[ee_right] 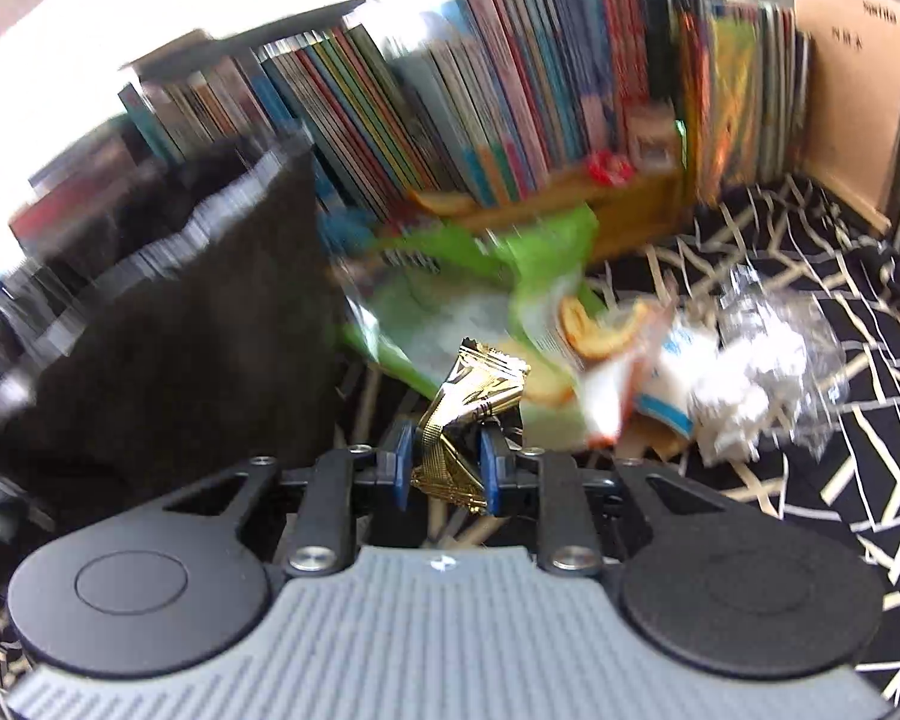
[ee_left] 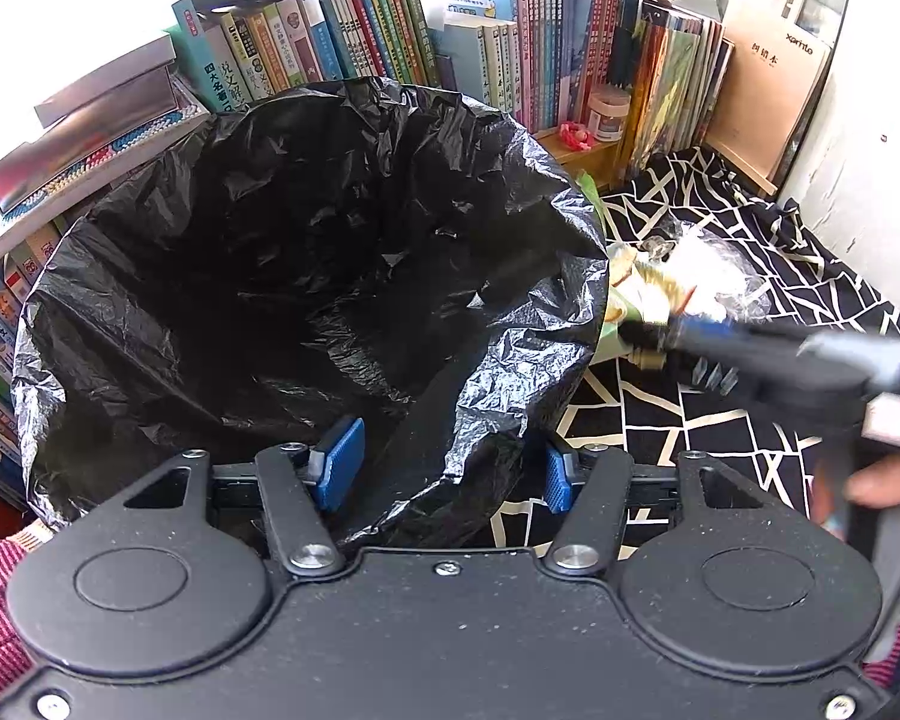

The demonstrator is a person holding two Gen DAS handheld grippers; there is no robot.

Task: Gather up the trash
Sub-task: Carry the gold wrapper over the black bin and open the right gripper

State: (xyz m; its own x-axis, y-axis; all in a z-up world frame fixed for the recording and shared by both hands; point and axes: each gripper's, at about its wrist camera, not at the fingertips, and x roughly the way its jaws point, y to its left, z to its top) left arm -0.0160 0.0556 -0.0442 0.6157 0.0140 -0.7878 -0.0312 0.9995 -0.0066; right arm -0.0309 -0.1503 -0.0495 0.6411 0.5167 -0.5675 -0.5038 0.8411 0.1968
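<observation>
Carrying one wrapper to the held-open bag.

Left wrist view: the left gripper (ee_left: 444,471) has its fingers closed on a fold of the black trash bag (ee_left: 306,252) at its near rim, propping the mouth wide; keep that hold steady. Right wrist view (blurred): the right gripper (ee_right: 444,468) has its fingers clamped on a gold foil wrapper (ee_right: 471,408), with the other litter (ee_right: 630,360) lying on the patterned cloth (ee_right: 840,450) beyond; the bag stands to its left. Judged best: clear the rim, then release well inside.
</observation>
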